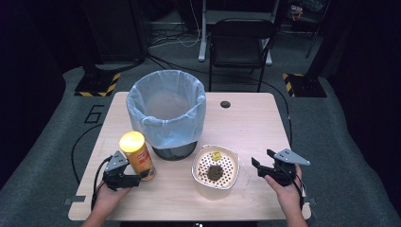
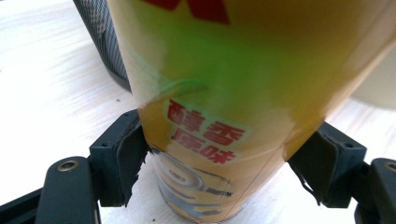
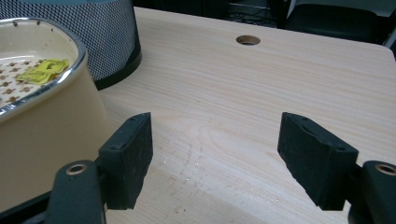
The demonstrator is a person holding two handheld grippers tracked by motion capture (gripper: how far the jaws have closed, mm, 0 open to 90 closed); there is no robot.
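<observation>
Dark room all around, with a pale wooden tabletop (image 1: 255, 127) lit in the middle. From the high view, a yellow-lidded can (image 1: 137, 161) stands upright at about 8 o'clock on the tabletop, just in front of the mesh bin (image 1: 166, 113) with its plastic liner. The left gripper (image 1: 135, 178) sits at the can's 7 o'clock, clamped around its lower body. Over at 4 o'clock the right gripper (image 1: 257, 166) hovers just right of the cream strainer bowl (image 1: 215, 169), which has dark scraps inside.

Left gripper view: the can (image 2: 233, 102) is wedged right between both black pads, which press on its sides, so it's a proper grip on the can, bottom on the tabletop.

Right gripper view: the right gripper (image 3: 215, 144) stands apart with bare wood between the jaws, nothing held. The bowl (image 3: 42, 121) sits at 9 o'clock, beside the left jaw.
</observation>
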